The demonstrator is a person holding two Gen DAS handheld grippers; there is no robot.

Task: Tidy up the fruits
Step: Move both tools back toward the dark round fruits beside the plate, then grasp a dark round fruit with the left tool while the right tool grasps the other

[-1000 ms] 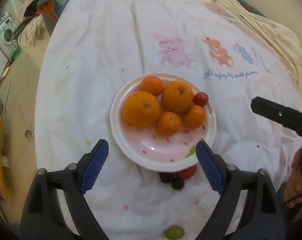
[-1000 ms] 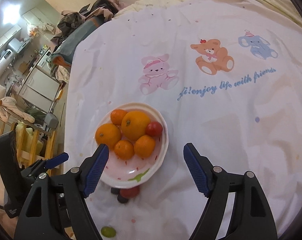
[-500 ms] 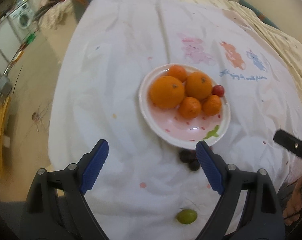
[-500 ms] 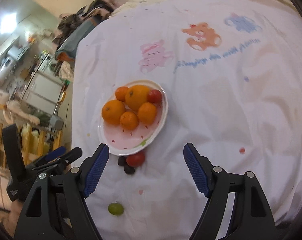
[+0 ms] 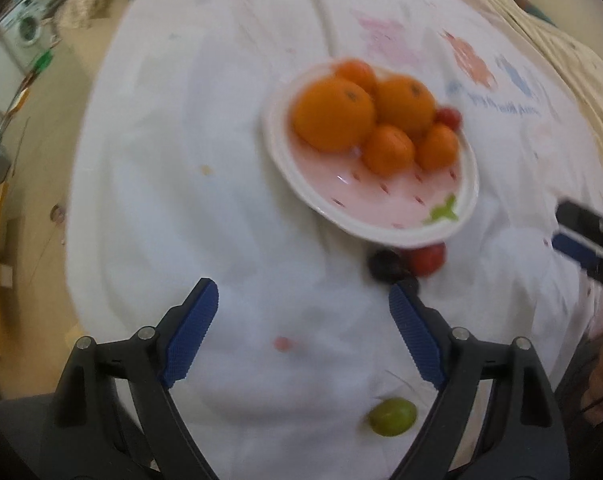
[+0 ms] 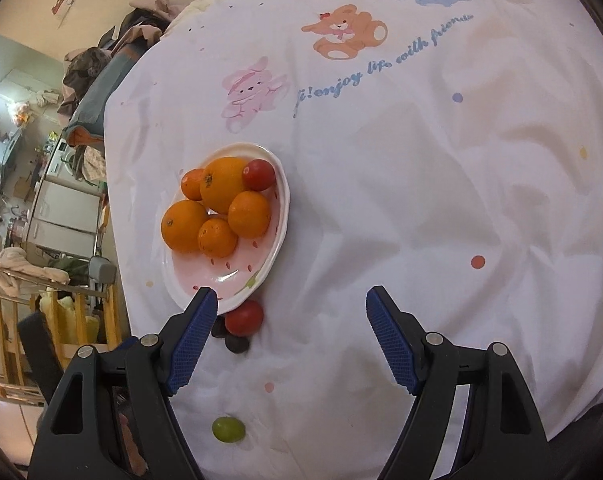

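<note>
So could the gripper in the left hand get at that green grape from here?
Probably yes. The left gripper is open, and the green grape lies alone on the cloth beside its right finger, nothing between them.

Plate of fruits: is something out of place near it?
Yes. A red tomato, two dark grapes and a green grape lie loose on the cloth beside the plate, not in it.
</note>
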